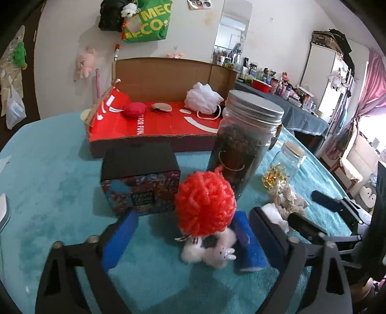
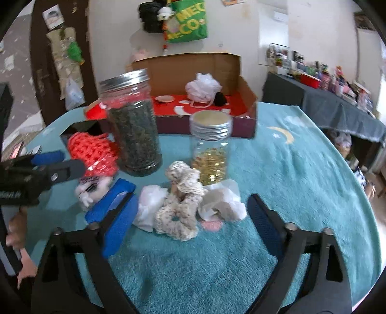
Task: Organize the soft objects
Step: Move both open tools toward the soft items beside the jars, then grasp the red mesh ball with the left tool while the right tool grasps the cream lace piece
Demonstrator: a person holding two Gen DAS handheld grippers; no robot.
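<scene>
Standing on the teal fleece cover (image 2: pixel 277 169) of the table are two jars: a tall one with a silver screw lid (image 1: pixel 241 142), packed with dark dried leaves, and a shorter clear jar (image 2: pixel 210 147) with gold bits in the bottom. A label sits on the tall jar, but I can't read it. Behind them lies an open cardboard box (image 1: pixel 168 72) with a red printed floor; the white lettering there reads "FOR FUN". In it rest a white mesh bath pouf (image 1: pixel 203 97), a dark red yarn ball (image 1: pixel 134 110) and a small black thing too blurred to name. On the wall hangs a green bag (image 1: pixel 147 21) with yellow letters, "MEC" above "ECO", cut off at the edges.

The left gripper (image 1: pixel 183 239) has its blue-padded jaws spread, one on each side of a bright orange yarn pompom (image 1: pixel 205 200) and the small white plush toy (image 1: pixel 210 251) under it; the right pad is just beside the toy, and I cannot tell if it touches. A black box with a colourful printed side (image 1: pixel 140 178) stands just beyond; its print is unreadable.

The right gripper (image 2: pixel 190 215) is likewise spread, its pads clear of the things between them: a cream crocheted scrunchie (image 2: pixel 178 217) flanked by crumpled white tissue (image 2: pixel 222 200). A hand (image 2: pixel 17 231) shows at the left edge.
</scene>
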